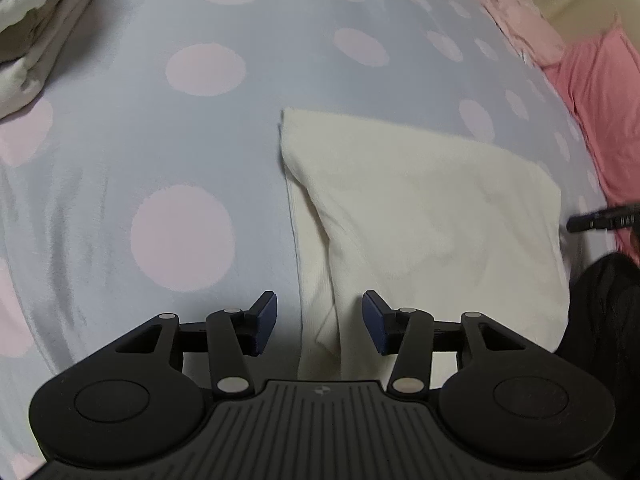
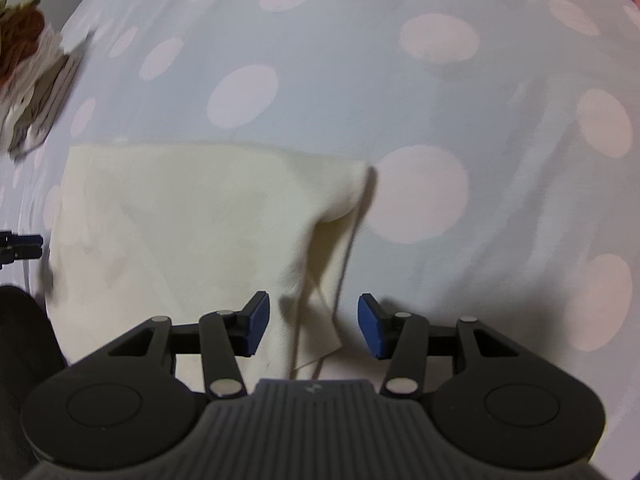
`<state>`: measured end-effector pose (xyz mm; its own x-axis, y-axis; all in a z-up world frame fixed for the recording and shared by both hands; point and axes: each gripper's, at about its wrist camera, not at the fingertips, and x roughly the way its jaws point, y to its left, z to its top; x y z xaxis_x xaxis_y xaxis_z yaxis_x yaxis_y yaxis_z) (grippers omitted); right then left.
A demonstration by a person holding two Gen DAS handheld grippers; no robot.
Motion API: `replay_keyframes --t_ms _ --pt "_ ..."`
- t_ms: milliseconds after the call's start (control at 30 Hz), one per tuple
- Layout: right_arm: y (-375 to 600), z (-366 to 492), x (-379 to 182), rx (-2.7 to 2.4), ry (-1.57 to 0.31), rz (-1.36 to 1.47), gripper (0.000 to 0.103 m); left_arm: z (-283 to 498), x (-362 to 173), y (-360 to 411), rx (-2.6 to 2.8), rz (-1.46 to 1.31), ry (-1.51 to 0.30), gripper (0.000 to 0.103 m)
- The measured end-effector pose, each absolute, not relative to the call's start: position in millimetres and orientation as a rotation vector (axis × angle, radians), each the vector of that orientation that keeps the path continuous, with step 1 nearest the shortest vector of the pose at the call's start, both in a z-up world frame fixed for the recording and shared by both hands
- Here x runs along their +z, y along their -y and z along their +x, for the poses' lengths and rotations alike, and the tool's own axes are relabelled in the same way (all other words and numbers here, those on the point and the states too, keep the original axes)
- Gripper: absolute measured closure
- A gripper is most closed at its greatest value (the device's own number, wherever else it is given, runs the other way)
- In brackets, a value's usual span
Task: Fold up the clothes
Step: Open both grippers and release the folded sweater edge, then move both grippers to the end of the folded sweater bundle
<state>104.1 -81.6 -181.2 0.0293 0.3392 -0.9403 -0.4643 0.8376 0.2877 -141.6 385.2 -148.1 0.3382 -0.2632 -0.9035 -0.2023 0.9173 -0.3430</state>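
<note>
A cream folded cloth [image 1: 420, 216] lies on the polka-dot bedsheet [image 1: 224, 152]. My left gripper [image 1: 319, 322] is open over the cloth's near left edge, its jaws on either side of a small fold, holding nothing. In the right wrist view the same cloth [image 2: 192, 224] lies left of centre. My right gripper [image 2: 314, 326] is open over its near right corner, where a flap sticks out, and holds nothing. The other gripper's tip shows at the edge of each view: the right one in the left wrist view [image 1: 600, 218], the left one in the right wrist view [image 2: 22, 246].
A stack of folded pale clothes [image 1: 36, 28] sits at the far left. Pink fabric [image 1: 592, 92] lies along the right side. A patterned brown and white garment pile [image 2: 32, 76] sits at the left. A dark shape [image 1: 608, 320] is at the near right.
</note>
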Motion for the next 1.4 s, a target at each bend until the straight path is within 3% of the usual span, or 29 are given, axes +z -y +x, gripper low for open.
replay_keyframes --t_ms 267,900,1400 --pt "78.0 71.4 -174.7 0.622 -1.395 -0.081 0.05 -146.7 -137.4 -379.2 -0.049 -0.466 -1.213 0.057" --pt "63.0 31.4 -166.0 0.711 -1.257 -0.228 0.046 -121.1 -128.6 -347.7 -0.123 -0.259 -1.17 0.055" --pt "-63.2 -93.1 -169.5 1.033 -0.953 -0.506 0.046 -45.1 -175.4 -423.2 -0.065 -0.621 -1.13 0.055"
